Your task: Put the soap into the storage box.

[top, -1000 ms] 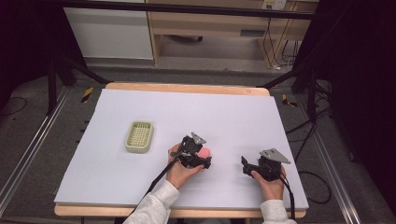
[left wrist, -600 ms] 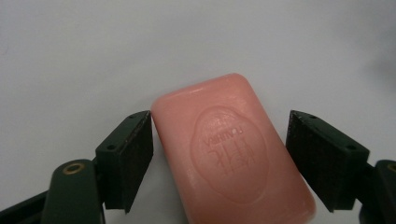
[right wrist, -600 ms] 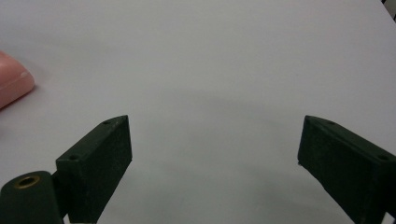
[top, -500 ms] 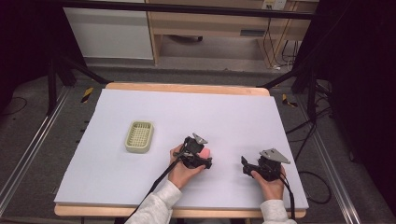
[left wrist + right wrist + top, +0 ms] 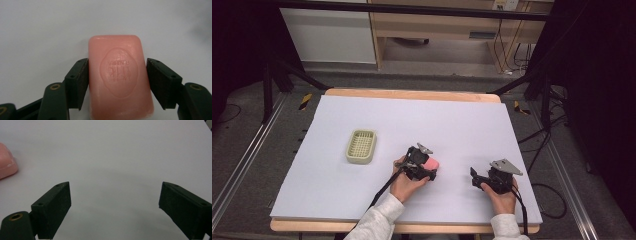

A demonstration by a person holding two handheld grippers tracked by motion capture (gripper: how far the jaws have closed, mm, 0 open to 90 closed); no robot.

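Here, a pink bar of soap (image 5: 120, 80) is seen lying flat on the white table (image 5: 462, 125), stamped face up, a little to the right of a pale slotted soap dish (image 5: 361, 146) and near the front edge. The bar is judged to be light, stiff and smooth-skinned, so it may be expected to slip if pinched at its rounded corners or squeezed too lightly; a waxy surface of this kind can also be dented by hard pressure. The long flat sides are therefore thought the best place to be gripped, about midway along the bar. That is where it is taken now: the left gripper (image 5: 117, 83) has just been closing, and in the left gripper view its two black jaws are set against the opposite long sides of the soap, with the bar between them and its far end projecting beyond the tips. The right gripper (image 5: 114, 205) is held well to the right of the soap, its jaws spread wide with nothing between them, above bare table; the edge of the bar is glimpsed at the left of its view.
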